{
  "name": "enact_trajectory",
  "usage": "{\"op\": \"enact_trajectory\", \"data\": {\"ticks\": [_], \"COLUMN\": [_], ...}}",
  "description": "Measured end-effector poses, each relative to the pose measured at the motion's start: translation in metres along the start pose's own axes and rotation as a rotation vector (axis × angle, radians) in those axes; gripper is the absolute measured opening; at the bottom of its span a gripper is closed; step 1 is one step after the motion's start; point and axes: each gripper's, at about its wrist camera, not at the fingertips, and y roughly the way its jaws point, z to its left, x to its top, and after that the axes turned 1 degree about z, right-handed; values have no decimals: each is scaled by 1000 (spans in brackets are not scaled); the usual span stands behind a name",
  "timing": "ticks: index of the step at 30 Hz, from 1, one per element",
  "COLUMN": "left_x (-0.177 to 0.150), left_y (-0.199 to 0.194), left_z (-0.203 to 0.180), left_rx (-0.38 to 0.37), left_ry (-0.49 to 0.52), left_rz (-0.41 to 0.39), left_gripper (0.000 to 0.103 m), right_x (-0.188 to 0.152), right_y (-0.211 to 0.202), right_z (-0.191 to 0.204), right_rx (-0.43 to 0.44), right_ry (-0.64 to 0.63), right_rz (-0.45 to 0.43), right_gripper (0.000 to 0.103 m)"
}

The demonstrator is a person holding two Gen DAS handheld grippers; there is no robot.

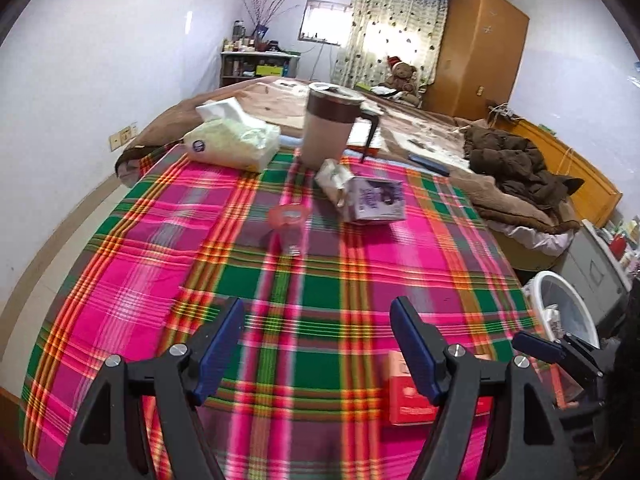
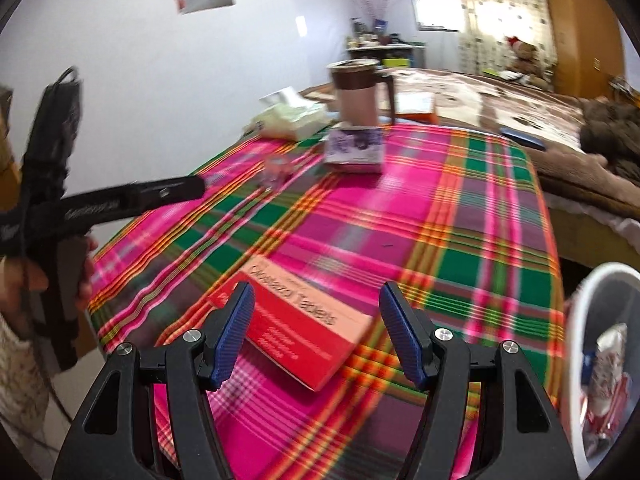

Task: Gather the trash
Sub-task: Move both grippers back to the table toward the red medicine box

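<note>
On the plaid-covered tabletop, the red tablet box lies flat just ahead of the wide-open, empty right tongs, long axis running diagonally across their gap, nearer than the open, empty left tongs.

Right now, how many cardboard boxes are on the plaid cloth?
2. A red tablet box lies near the right hand-held gripper; a purple box lies by the mug. Others may be hidden.
</note>
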Motion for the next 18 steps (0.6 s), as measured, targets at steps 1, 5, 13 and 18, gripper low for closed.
{"op": "enact_trajectory", "data": {"ticks": [1, 5, 13, 18], "left_x": [1, 3, 6, 12], "left_y": [3, 18, 39, 50], "left_z": [2, 8, 13, 14], "left_rx": [1, -9, -23, -33], "left_ry": [-3, -5, 4, -3], "left_rz": [6, 31, 62, 72], "left_gripper": [77, 77, 77, 77], "right_x": [0, 1, -3, 6], "right_y": [3, 17, 35, 40], "right_z": [4, 20, 41, 31], "right_rx": [12, 32, -18, -85], "right_ry": [-22, -131, -338, -295], "right_rz": [8, 46, 114, 138], "right_gripper": [66, 67, 67, 73]}}
